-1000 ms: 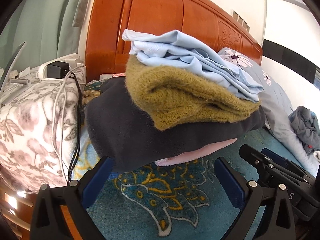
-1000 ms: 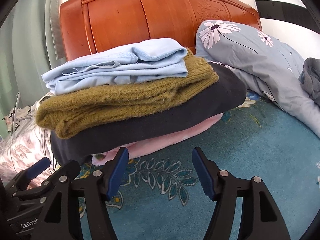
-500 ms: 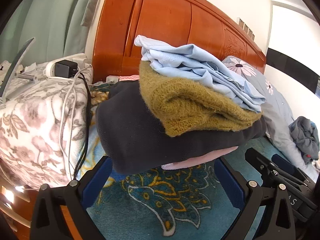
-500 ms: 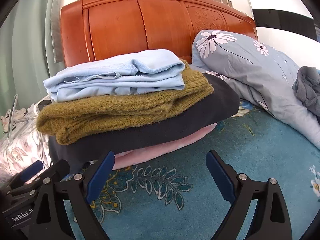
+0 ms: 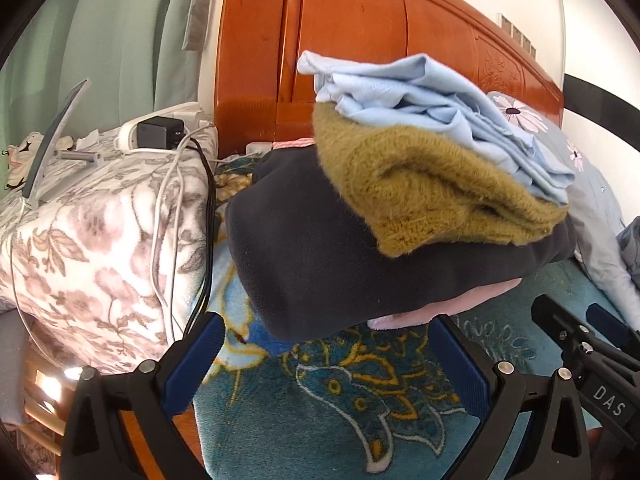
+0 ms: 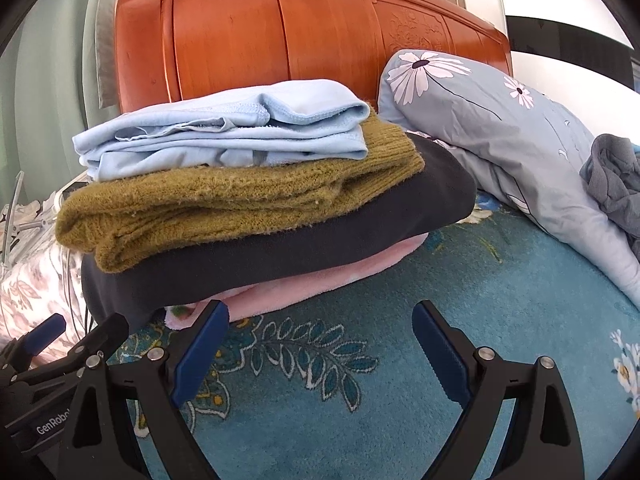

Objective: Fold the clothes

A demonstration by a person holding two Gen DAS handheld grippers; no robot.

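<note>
Teal patterned bedding (image 6: 400,280) carries a stack of folded clothes before an orange wooden headboard (image 6: 280,40): light blue garment (image 6: 224,140) on an olive knit sweater (image 6: 240,204), a dark garment (image 6: 320,240) and a pink one (image 6: 320,280). Its long axis runs left to right in the right wrist view. Only the left wrist view shows a charger (image 5: 160,132) and cables on a floral cover (image 5: 88,232); only the right shows the whole flowered pillow (image 6: 500,120). The left gripper (image 5: 328,360) and right gripper (image 6: 320,344) have fingers spread, empty, just short of the stack.
</note>
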